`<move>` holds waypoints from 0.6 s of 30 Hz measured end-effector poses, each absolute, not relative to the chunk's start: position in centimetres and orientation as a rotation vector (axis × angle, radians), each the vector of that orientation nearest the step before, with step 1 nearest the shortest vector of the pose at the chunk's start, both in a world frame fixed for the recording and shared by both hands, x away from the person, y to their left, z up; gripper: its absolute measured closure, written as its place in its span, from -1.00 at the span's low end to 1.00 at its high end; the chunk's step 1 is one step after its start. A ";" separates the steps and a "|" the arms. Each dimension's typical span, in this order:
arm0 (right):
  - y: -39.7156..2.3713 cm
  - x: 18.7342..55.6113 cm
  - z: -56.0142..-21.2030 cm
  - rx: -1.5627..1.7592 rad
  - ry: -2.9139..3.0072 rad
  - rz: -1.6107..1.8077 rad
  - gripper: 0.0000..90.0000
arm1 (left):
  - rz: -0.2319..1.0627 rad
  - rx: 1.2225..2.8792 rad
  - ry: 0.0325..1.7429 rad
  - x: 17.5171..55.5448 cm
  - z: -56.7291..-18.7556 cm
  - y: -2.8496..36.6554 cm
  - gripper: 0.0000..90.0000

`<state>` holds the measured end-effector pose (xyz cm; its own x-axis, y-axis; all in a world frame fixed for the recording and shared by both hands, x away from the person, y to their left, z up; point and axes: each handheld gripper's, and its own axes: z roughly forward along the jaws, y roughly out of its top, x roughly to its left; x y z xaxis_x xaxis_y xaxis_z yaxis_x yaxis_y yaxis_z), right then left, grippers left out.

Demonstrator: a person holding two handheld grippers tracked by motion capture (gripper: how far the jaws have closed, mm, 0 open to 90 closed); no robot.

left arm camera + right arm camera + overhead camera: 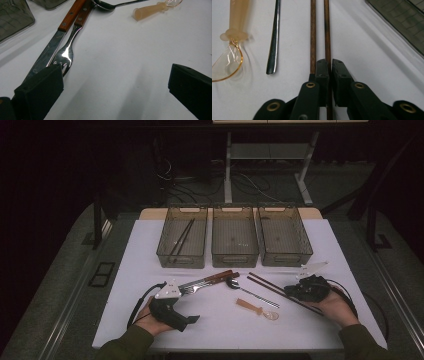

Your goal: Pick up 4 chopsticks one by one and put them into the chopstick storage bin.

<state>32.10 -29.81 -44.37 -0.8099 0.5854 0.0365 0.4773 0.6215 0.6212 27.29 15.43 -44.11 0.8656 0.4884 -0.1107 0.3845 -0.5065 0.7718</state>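
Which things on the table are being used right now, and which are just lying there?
In use:
- right gripper, shut on one chopstick of the pair
- left gripper, open beside the fork

Lying about:
- other chopstick
- knife
- metal spoon
- plastic spoon
- three baskets

The 2 chopsticks (313,35) look like dark brown wood, smooth and a bit dull. The fork (65,53) and knife (46,56) are shiny metal with reddish wood handles. The metal spoon (106,5) is glossy too. The small spoon (230,57) has a see-through plastic bowl and a soft-looking tan handle. The table (130,62) is white and matt. The 3 bins (235,237) are smoky clear plastic.
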 end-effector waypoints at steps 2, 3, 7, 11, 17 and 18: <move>-29.9 32.1 -44.4 0.882 2.675 0.952 0.89 | 0.151 2.159 0.631 27.3 -44.1 15.4 -1.00; -29.9 32.1 -44.4 0.878 2.677 0.951 0.89 | 0.152 2.160 0.629 27.3 -44.1 15.4 -1.00; -29.8 32.2 -44.4 0.861 2.676 0.947 0.90 | 0.150 2.159 0.631 27.3 -44.1 15.4 -1.00; -29.8 32.2 -44.2 0.866 2.680 0.942 0.90 | 0.149 2.160 0.626 27.3 -44.1 15.4 -1.00; -30.1 32.2 -43.7 0.884 2.672 0.986 0.90 | 0.148 2.160 0.625 27.3 -44.1 15.4 -1.00; -30.1 32.2 -43.7 0.890 2.667 0.995 0.90 | 0.148 2.160 0.625 27.3 -44.1 15.4 -1.00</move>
